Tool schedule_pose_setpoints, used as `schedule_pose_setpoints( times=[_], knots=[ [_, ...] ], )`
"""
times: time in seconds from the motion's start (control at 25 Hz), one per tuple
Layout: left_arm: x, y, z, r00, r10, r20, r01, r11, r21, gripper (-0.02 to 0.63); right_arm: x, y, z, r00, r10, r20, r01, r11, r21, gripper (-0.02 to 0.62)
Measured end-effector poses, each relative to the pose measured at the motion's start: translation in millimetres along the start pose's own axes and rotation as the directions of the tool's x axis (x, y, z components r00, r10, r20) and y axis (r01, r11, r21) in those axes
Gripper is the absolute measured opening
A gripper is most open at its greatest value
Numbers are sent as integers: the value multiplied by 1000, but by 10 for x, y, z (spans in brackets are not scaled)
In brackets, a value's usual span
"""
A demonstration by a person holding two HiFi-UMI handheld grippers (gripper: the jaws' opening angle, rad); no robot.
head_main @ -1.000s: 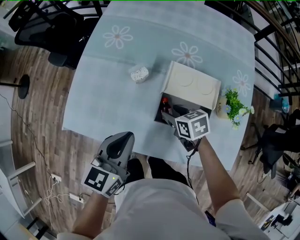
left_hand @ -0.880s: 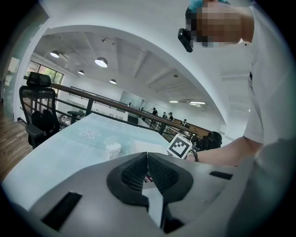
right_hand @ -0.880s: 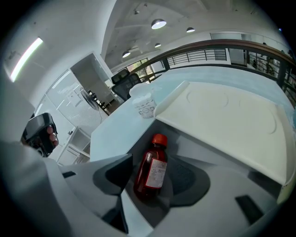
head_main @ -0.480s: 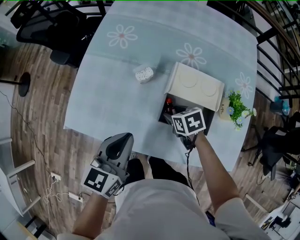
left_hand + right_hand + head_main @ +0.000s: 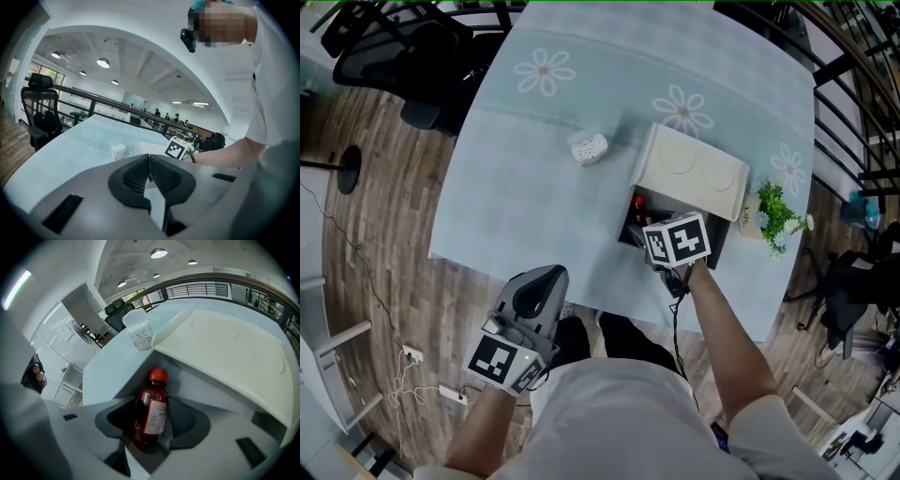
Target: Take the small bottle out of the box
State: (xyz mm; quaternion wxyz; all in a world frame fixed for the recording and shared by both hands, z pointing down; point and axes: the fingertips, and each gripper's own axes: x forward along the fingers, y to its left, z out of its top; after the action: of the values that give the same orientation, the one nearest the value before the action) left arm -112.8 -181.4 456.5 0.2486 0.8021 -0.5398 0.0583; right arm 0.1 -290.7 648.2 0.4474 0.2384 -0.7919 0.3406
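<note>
The small bottle [image 5: 151, 413], dark red with a red cap and a white label, stands inside the open white box [image 5: 692, 171] at the table's right side. Its red cap [image 5: 637, 207] shows at the left of the box's opening. My right gripper [image 5: 151, 422] reaches into the box [image 5: 225, 357], and its jaws are shut on the bottle's body, one pad on each side. In the head view its marker cube covers the right gripper [image 5: 654, 231]. My left gripper [image 5: 540, 281] is shut and empty, held off the table's near edge; its pads meet in the left gripper view [image 5: 150, 171].
A white paper cup [image 5: 589, 147] stands on the pale blue flowered tablecloth [image 5: 525, 197], left of the box. A small potted plant [image 5: 769, 214] sits just right of the box. A black office chair [image 5: 403, 56] is at the far left, and railings run along the right.
My right gripper moved a little further up and left into the box, over the bottle. The left gripper has stayed where it was.
</note>
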Motion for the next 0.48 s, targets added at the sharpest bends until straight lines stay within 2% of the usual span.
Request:
schedule_pose_setpoints(
  times=[0.2,0.48],
  knots=[
    [2,-43,12,1000,-7,-3,7,1000,11,21,-55,-61,-19,999,-29,17,29,1000,-8,221],
    [-16,-173,67,1000,-24,1,24,999,38,21,-291,-83,18,995,-32,92,32,999,1,210]
  ],
)
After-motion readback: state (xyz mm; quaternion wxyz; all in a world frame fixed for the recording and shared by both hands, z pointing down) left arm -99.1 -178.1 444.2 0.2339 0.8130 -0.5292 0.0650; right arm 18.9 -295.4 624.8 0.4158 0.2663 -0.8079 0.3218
